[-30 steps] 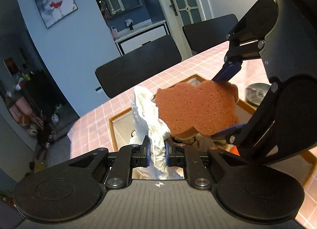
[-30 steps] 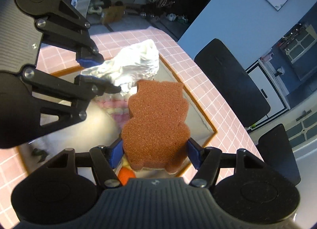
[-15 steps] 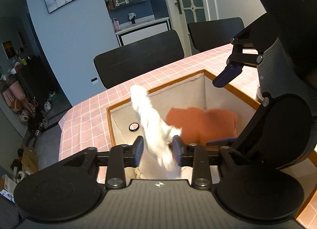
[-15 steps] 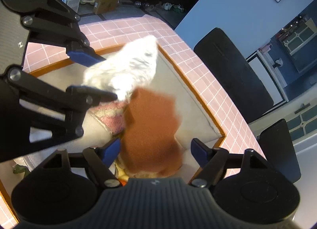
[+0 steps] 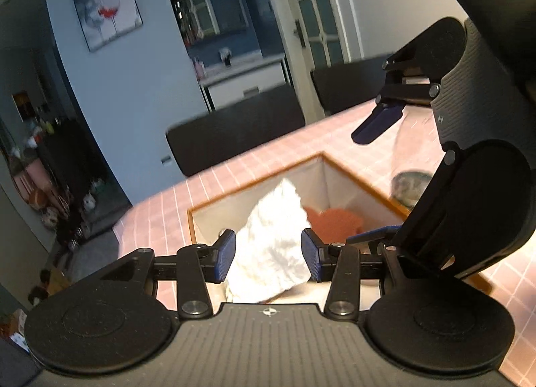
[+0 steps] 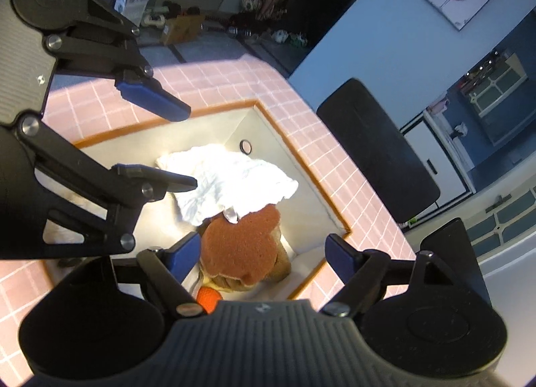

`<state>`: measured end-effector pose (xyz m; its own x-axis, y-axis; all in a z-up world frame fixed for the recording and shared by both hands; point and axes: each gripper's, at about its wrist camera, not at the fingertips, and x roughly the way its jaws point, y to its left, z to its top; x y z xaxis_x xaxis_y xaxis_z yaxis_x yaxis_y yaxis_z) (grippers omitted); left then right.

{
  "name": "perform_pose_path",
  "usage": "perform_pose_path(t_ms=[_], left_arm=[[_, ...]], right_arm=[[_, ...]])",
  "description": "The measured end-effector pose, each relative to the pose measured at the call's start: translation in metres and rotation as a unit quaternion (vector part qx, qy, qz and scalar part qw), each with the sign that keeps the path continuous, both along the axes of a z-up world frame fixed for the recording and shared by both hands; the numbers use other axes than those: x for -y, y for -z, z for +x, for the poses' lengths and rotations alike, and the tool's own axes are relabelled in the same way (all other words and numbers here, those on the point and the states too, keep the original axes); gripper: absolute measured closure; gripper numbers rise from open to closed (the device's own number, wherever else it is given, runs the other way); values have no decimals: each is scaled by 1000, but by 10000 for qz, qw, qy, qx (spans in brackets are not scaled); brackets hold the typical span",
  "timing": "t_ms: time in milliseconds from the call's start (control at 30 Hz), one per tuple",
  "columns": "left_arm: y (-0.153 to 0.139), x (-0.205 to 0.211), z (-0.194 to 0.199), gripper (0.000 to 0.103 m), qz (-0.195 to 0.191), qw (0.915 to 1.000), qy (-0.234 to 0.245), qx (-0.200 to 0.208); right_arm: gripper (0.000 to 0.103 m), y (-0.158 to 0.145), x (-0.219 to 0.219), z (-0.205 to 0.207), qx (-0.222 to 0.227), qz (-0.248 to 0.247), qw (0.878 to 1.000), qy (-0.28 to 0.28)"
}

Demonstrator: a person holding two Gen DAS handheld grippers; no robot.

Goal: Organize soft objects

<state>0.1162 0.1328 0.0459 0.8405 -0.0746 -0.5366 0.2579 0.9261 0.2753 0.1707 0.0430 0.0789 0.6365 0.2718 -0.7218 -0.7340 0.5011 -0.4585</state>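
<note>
Both loads dropped since a second ago: white cloth (image 6: 227, 182) and brown sponge (image 6: 239, 246) now lie in the bin (image 6: 301, 166). My left gripper (image 5: 268, 254) and right gripper (image 6: 264, 253) gape wide, empty. Risk: lowering could snag the cloth.

Both grippers spread wide, holding nothing.

In the left wrist view the left gripper (image 5: 268, 254) sits low at 6 o'clock, its blue pads (image 5: 225, 255) well apart, pointing forward and down. The right gripper (image 5: 375, 182) shows at 3 o'clock in that view, seen from the side, its two fingers also parted. In the right wrist view the right gripper (image 6: 264, 256) is at 6 o'clock and the left gripper (image 6: 174, 146) reaches in from 9 o'clock, jaws apart.
</note>
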Motion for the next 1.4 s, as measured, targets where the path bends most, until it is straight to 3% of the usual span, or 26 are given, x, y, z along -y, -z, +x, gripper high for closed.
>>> perform_pose_path(t_ms=[200, 367, 500, 633, 800, 1000, 1200, 1400], left_arm=[[-33, 19, -44, 51, -242, 9965, -13, 796], [-49, 38, -86, 51, -665, 9845, -164, 1617], [-45, 63, -115, 48, -918, 9725, -352, 2113], [-23, 87, -135, 34, -1142, 9609, -660, 2435], [12, 111, -150, 27, -1232, 9538, -1003, 2551], [49, 131, -153, 17, -1062, 9610, -1092, 2309], [75, 135, -156, 16, -1156, 9693, -1245, 1776], [92, 144, -162, 10, -1126, 9707, -1441, 1558]], right_arm=[[22, -45, 57, -41, 271, 925, 9953, -64], [17, -70, 129, -81, 354, 2127, 9760, 309], [13, -65, 183, -111, 398, 2935, 9521, 762], [13, -42, 215, -141, 687, 3215, 9384, 1063], [13, 4, 236, -163, 787, 3619, 9135, 1682], [5, 63, 249, -176, 804, 4049, 8722, 2623], [4, 104, 261, -183, 838, 3746, 8693, 3115], [4, 126, 262, -173, 407, 3704, 8679, 3286]])
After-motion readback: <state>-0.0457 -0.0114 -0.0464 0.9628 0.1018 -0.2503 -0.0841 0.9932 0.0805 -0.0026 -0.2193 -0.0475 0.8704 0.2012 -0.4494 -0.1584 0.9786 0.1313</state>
